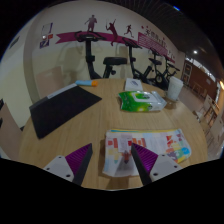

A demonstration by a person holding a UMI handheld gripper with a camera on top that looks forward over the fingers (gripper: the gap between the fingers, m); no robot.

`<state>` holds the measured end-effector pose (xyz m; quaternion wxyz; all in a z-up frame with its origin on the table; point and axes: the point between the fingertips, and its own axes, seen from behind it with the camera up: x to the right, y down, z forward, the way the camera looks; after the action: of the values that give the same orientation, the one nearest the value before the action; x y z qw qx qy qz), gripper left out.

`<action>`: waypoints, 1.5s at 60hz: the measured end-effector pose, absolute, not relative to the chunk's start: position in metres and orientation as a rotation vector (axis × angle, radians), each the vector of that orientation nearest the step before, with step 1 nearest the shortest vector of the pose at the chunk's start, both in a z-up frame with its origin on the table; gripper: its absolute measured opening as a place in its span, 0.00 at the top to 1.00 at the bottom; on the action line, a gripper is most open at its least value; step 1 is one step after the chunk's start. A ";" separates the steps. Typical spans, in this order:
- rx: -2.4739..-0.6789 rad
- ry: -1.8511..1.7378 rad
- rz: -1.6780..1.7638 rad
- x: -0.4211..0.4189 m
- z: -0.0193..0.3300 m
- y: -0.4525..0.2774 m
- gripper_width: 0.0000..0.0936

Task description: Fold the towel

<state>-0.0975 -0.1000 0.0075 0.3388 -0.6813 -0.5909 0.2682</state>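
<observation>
A dark, flat towel (62,108) lies spread on the wooden table (100,120), beyond my left finger. My gripper (112,164) hovers above the near part of the table. Its fingers (74,163) with purple pads stand wide apart and hold nothing. Between and just ahead of them lies a white printed sheet (145,147) with coloured pictures.
A green and white packet (141,99) lies on the far right of the table, with a white cup (175,89) beyond it. A small blue and yellow thing (86,83) sits at the far edge. Exercise bikes (116,64) stand against the back wall.
</observation>
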 end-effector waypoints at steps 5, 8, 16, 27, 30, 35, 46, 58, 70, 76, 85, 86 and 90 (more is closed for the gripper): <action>-1.784 -1.561 0.689 -0.102 -0.010 -0.100 0.15; -1.767 -1.556 0.710 -0.106 -0.010 -0.102 0.21; -1.741 -1.591 0.736 -0.108 -0.009 -0.114 0.51; -1.716 -1.631 0.636 -0.109 -0.008 -0.116 0.99; -1.771 -1.645 0.685 -0.104 -0.007 -0.119 0.99; -1.824 -1.632 0.749 -0.101 0.011 -0.127 0.99; -1.963 -1.493 0.896 -0.097 0.070 -0.082 0.99; -1.965 -1.430 0.828 -0.092 0.077 0.016 0.99; -1.932 -1.500 0.680 -0.084 0.022 0.074 0.97; -1.910 -1.536 0.641 -0.080 0.000 0.083 0.97; -1.888 -1.527 0.601 -0.069 0.018 0.096 0.05; -1.884 -1.523 0.599 -0.067 0.024 0.097 0.10; -1.865 -1.533 0.640 -0.053 0.055 0.089 0.07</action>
<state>-0.0534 0.0893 0.0552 0.3164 -0.7085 -0.5821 0.2432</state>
